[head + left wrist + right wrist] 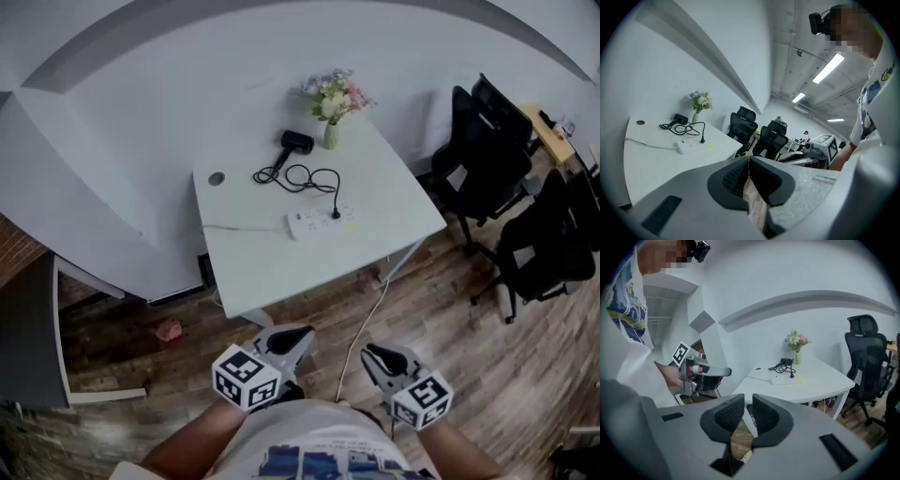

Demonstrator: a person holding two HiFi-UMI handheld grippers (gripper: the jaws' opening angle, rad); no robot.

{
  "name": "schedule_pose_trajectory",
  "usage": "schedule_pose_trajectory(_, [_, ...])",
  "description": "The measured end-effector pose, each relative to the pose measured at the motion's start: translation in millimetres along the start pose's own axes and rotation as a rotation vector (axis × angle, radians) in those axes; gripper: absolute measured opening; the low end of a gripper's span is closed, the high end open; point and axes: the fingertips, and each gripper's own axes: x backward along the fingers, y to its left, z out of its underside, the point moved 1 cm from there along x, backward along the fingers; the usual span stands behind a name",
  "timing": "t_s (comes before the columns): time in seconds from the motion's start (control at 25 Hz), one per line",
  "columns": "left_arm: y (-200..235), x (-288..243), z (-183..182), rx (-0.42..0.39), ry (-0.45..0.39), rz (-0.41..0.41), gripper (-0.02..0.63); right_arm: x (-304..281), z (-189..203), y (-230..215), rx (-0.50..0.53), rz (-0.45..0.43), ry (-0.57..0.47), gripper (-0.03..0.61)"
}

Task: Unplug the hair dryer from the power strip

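Observation:
A black hair dryer [297, 142] lies at the back of the white table [272, 262], beside a vase. Its black cord loops forward to a plug [336, 214] seated in the white power strip [322, 221]. Both grippers hang low by the person's waist, well short of the table. The left gripper [287, 343] is shut and empty. My right gripper [379, 360] shows only a thin slit between its pads and holds nothing. The left gripper view shows the strip [691, 146] and dryer [680, 118] far off beyond the left gripper [749, 161]. The right gripper [746, 403] also sees the strip [787, 379].
A vase of flowers [333, 103] stands at the table's back edge. The strip's white cable [370, 319] drops off the front edge to the wooden floor. Black office chairs [487, 141] stand to the right. A pink scrap [170, 330] lies on the floor at left.

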Motion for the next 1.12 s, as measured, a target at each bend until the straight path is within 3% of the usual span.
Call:
schedule_pose_trajectory(0.32, [94,-13,-19,-0.08,0.072,0.034,0.006,-82,-29,-9,-0.009,0.086,0.027,0.049])
schedule_pose_trajectory(0.52, [137,-33,-22,-0.088,0.089,0.029,0.006,-110,-40,-23,-0.025,0.115,0.05,0.048])
schedule_pose_trajectory(0.76, [185,-72,-26,-0.083,0.123,-0.024,0.005,-145,-54,-61,-0.01,0.085,0.071,0.046])
schedule_pose_trajectory(1.12, [248,-147,-28,-0.099,0.198,-0.105,0.005,-201,-75,-151,0.037,0.027,0.127,0.049])
